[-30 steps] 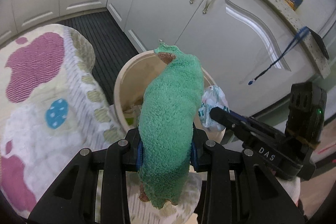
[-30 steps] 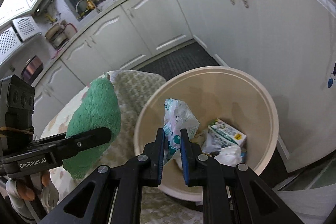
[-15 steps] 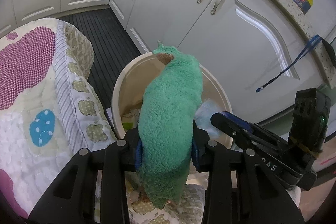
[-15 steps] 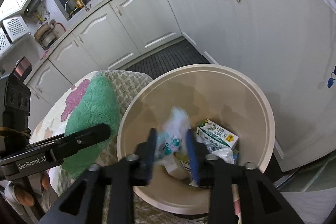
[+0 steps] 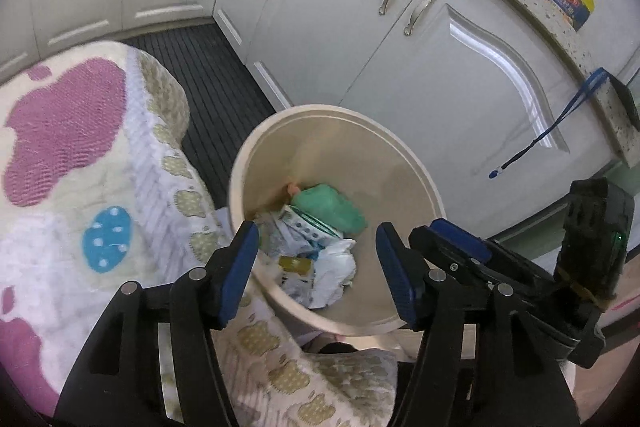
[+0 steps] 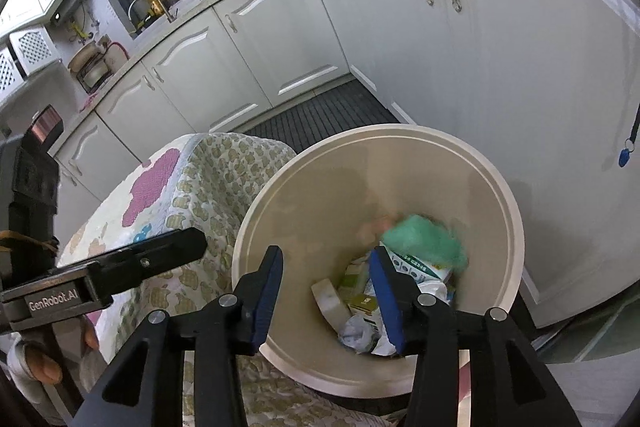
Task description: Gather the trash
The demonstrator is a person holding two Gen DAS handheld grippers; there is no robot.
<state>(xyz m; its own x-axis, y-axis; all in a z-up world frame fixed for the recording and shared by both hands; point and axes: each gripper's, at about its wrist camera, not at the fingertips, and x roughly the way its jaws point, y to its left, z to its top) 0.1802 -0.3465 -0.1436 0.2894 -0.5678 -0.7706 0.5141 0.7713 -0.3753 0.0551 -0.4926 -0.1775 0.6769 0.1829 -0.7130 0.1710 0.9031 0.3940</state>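
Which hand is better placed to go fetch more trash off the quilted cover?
Left, probably. Both tongs, left and right, have just been opening and hang empty over the bin, green cloth inside. The quilted cover lies on the left tongs' side. No trash shows there.

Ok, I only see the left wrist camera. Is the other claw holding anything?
Observer: No. The right wrist view shows the right claw open. Its jaws have just been opening, with nothing between them.
Operator: What's under it?
Observer: A white tape roll lies among the trash in the bin. Your view doesn't show it.
Operator: Anything else I can't see?
Observer: A tap stands by a dark window on the far counter.
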